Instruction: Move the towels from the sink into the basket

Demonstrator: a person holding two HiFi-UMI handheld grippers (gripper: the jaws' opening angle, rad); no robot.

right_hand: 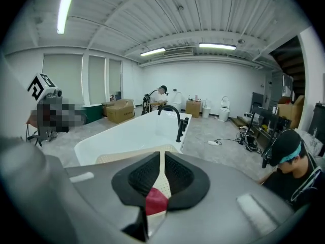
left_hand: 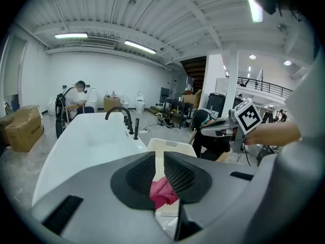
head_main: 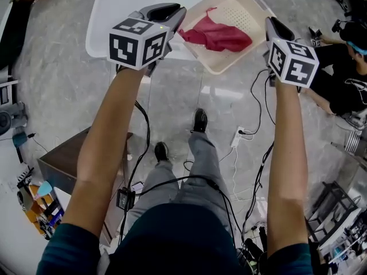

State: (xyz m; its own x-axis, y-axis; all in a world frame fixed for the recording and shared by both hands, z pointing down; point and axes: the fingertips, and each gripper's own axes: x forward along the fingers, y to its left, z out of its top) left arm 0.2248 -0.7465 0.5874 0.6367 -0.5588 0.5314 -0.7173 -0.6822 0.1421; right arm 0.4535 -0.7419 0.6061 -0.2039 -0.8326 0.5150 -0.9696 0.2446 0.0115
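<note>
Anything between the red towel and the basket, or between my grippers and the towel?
Nothing visible. The red towel already lies inside the basket. The left gripper and right gripper hang over it, jaws slightly apart and empty, with only open air down to the towel.

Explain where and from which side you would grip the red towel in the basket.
Pinch a raised fold near the middle of the red towel, coming from above: it lies crumpled and low in the basket, whose walls likely block any sideways approach.

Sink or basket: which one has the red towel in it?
The basket, the perforated cream one beside the white sink; the red towel lies inside it.
</note>
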